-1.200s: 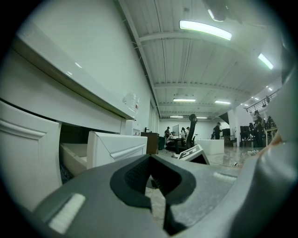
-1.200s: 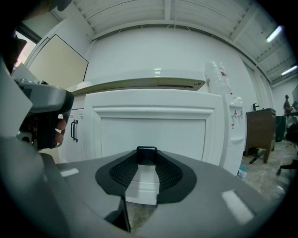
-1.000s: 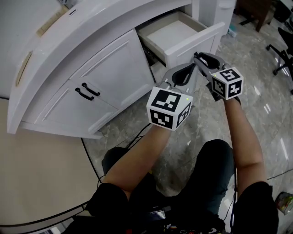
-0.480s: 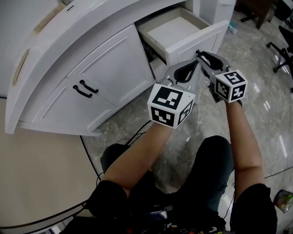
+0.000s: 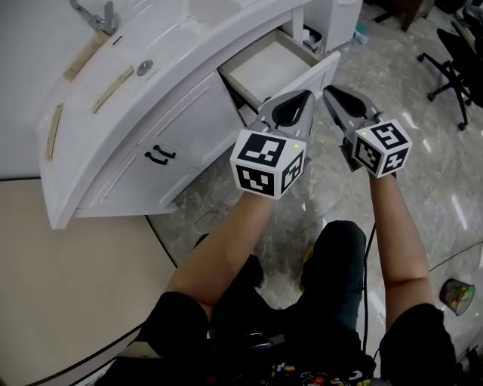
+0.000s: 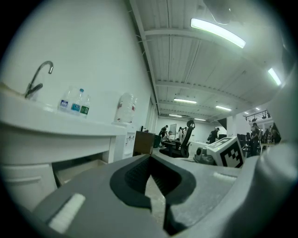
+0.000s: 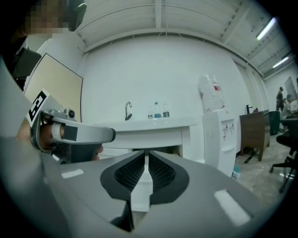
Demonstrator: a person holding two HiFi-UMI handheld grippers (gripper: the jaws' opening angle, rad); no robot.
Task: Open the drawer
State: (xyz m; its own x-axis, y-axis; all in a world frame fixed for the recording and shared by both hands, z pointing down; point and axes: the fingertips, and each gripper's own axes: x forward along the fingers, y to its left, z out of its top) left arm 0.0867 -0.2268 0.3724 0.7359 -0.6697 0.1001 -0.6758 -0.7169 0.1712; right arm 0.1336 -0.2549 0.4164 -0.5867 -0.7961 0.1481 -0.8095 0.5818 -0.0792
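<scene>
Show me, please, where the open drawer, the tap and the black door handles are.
open drawer (image 5: 270, 66), head view, its bare floor.
tap (image 5: 93, 16), head view, its metal body.
black door handles (image 5: 156, 157), head view, one of the pair.

White drawer, pulled open

The drawer (image 5: 270, 68) is a shallow white box with a plain white front panel, slid well out from under the right end of the curved white counter (image 5: 170, 45). Seen from above, its pale inner floor and low side walls are exposed. It sits level, just right of 2 white cabinet doors (image 5: 189, 124) with dark handles.
</scene>
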